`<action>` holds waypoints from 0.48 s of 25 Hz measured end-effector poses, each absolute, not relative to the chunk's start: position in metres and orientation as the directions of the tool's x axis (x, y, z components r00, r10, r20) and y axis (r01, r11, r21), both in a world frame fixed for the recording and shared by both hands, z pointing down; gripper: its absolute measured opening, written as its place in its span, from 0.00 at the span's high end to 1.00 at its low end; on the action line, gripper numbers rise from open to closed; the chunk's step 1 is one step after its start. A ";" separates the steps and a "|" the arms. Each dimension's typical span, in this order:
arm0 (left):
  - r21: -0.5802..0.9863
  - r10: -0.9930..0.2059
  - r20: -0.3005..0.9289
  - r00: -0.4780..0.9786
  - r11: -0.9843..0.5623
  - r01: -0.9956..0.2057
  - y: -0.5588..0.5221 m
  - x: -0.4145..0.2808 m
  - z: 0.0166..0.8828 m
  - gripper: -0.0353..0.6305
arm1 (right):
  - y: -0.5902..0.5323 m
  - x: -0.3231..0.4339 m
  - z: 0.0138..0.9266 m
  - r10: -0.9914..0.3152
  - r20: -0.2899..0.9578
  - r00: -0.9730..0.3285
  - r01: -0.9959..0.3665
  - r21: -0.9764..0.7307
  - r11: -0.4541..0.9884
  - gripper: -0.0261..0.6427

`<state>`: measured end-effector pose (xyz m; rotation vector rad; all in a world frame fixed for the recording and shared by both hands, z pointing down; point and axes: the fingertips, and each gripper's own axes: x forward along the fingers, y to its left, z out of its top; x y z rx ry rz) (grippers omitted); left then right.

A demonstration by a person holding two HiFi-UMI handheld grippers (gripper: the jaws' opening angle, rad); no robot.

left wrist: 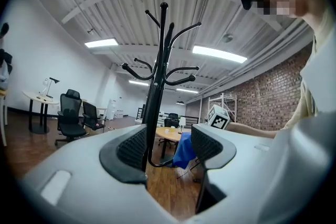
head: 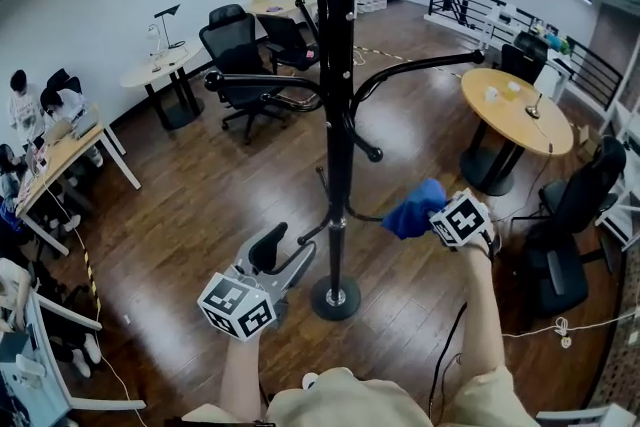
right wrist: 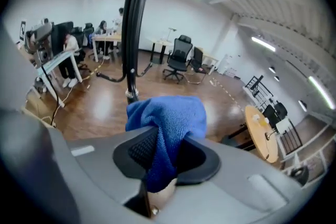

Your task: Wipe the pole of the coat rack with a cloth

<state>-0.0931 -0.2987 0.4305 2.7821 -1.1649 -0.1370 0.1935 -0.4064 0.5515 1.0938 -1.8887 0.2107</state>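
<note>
- The coat rack pole [head: 338,115] stands upright, its long axis vertical, rising from a round base [head: 336,298] on the wooden floor [head: 200,215]. Curved hooks [head: 265,83] branch off it to both sides.
- The blue cloth [head: 413,211] is bunched up just right of the pole, low down and above the base. The head view shows a small gap between cloth and pole.
- The right hand-held gripper [head: 428,218] is clenched on the cloth. In the right gripper view the fabric [right wrist: 167,123] fills the gap between its jaws and spills over their tips, towards the pole [right wrist: 134,23].
- The left hand-held gripper [head: 290,253] sits left of the pole, near the base, with its jaws spread and nothing grasped.
- Only the left gripper view shows the pole's top [left wrist: 164,7] against the ceiling. There the pole [left wrist: 157,76] runs behind the gap in the left hand-held gripper [left wrist: 168,147], with the cloth [left wrist: 184,149] beyond it.
- Only the head view shows the base and both tools together.
- A round tabletop [head: 515,110] stands well right of the pole, and office chairs [head: 235,55] stand behind it to the left.
</note>
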 end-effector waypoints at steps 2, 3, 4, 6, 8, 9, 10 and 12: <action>0.147 -0.708 -0.037 0.705 -0.702 -0.697 -0.301 -0.087 0.428 0.58 | -0.398 0.194 0.515 -0.702 0.639 -0.313 -0.803 0.216 0.555 0.85; 0.145 -0.704 -0.040 0.709 -0.707 -0.693 -0.302 -0.083 0.429 0.58 | -0.392 0.188 0.494 -0.748 0.533 -0.396 -0.816 0.170 0.553 0.85; 0.142 -0.698 -0.040 0.715 -0.712 -0.687 -0.303 -0.079 0.430 0.58 | -0.384 0.180 0.473 -0.781 0.409 -0.472 -0.822 0.116 0.558 0.85; 0.134 -0.691 -0.031 0.722 -0.719 -0.682 -0.305 -0.072 0.434 0.58 | -0.364 0.164 0.439 -0.810 0.169 -0.562 -0.822 -0.007 0.569 0.84; 0.121 -0.700 -0.023 0.714 -0.711 -0.693 -0.307 -0.069 0.437 0.58 | -0.343 0.149 0.420 -0.819 0.003 -0.574 -0.817 -0.078 0.572 0.84; 0.112 -0.711 -0.023 0.703 -0.701 -0.704 -0.308 -0.069 0.438 0.58 | -0.333 0.140 0.416 -0.823 -0.053 -0.566 -0.819 -0.077 0.568 0.84; 0.098 -0.727 -0.028 0.686 -0.685 -0.722 -0.309 -0.071 0.437 0.58 | -0.326 0.131 0.414 -0.828 -0.095 -0.552 -0.827 -0.061 0.558 0.84; 0.040 -0.775 -0.041 0.631 -0.632 -0.774 -0.311 -0.077 0.433 0.59 | -0.315 0.116 0.416 -0.847 -0.145 -0.511 -0.856 0.003 0.516 0.84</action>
